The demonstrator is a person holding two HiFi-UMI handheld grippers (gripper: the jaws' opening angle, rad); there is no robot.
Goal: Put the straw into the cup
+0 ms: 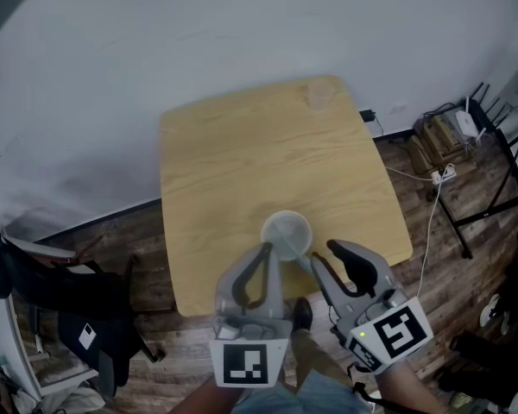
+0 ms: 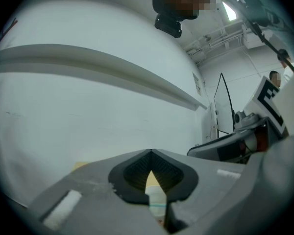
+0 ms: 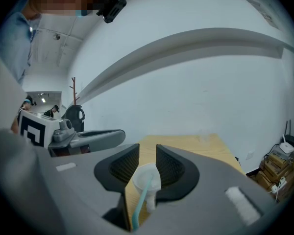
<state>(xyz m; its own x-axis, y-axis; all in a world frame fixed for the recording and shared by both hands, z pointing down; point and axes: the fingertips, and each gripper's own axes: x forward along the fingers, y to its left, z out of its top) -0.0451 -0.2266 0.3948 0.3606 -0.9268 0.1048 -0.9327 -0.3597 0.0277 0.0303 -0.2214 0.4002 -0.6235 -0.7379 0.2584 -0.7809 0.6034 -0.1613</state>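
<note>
leaning from the cup (image 3: 155,174), the straw (image 3: 143,196) rises between the spread right gripper (image 3: 147,149).

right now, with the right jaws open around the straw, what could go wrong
1. The straw leans out of the cup and runs between the open jaws of the right gripper. Backing off crookedly could snag it and drag it out.
2. The cup looks light and stands in the near half of the table. A bump from the left gripper, whose tip is right by its rim, might tip it.
</note>
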